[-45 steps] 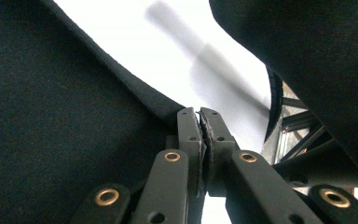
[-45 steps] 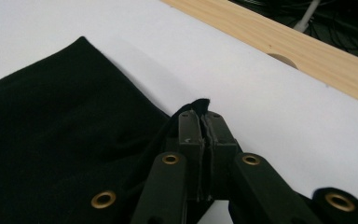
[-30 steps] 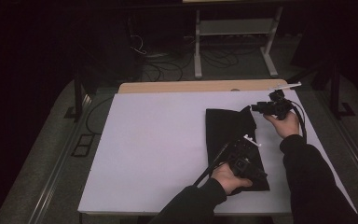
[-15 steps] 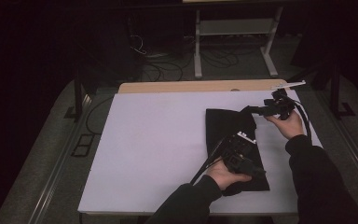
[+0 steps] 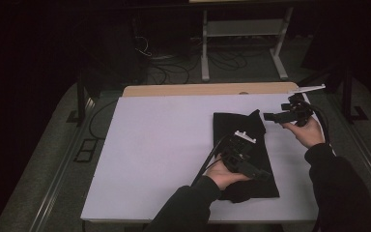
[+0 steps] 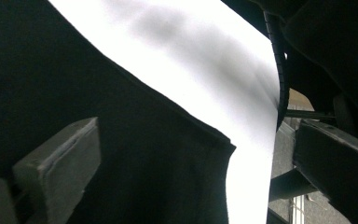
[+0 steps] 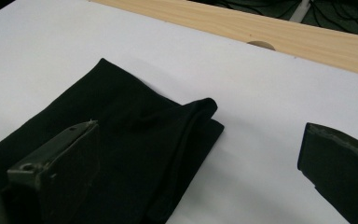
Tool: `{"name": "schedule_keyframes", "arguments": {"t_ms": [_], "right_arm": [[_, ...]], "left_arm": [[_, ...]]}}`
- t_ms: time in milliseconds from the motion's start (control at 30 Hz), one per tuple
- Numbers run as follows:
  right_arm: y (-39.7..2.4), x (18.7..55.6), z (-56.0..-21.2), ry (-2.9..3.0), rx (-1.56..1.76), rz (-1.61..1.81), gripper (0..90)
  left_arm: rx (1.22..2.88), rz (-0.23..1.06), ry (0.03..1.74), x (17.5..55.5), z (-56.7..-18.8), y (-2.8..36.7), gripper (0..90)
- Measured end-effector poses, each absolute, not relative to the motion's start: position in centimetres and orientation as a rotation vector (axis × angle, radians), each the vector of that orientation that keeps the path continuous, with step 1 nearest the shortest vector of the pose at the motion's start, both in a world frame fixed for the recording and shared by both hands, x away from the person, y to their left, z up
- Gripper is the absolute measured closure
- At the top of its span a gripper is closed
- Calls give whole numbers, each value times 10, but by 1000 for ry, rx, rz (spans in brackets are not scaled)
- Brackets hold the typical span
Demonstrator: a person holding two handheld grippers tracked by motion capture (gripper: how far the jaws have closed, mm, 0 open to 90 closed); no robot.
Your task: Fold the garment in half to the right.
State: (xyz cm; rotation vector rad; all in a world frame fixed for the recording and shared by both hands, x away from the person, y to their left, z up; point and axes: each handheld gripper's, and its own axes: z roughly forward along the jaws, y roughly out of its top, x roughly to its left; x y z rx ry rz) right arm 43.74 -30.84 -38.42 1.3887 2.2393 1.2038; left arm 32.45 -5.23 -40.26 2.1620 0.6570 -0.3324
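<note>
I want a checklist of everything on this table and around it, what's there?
Surface: white board over a wooden table.
Job's things: black cloth, folded, lying flat on the board; far corner bunched up.
Clutter: nothing seen.
Grippers: left tool over the cloth, jaws just opened wide, nothing between them. Right tool beside the cloth's far corner, jaws just opened, holding nothing.
Cables: one cable trails from the left tool; loose wires on the floor.
Surroundings: dark room, white frame behind.
</note>
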Motion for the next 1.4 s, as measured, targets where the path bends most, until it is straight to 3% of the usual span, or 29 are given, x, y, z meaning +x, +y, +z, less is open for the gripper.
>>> {"name": "schedule_keyframes", "arguments": {"t_ms": [1400], "right_arm": [[-309,392,-363,2257,1274,1234,0]], "left_arm": [[2082,-136,761,333,-398,57,0]]}}
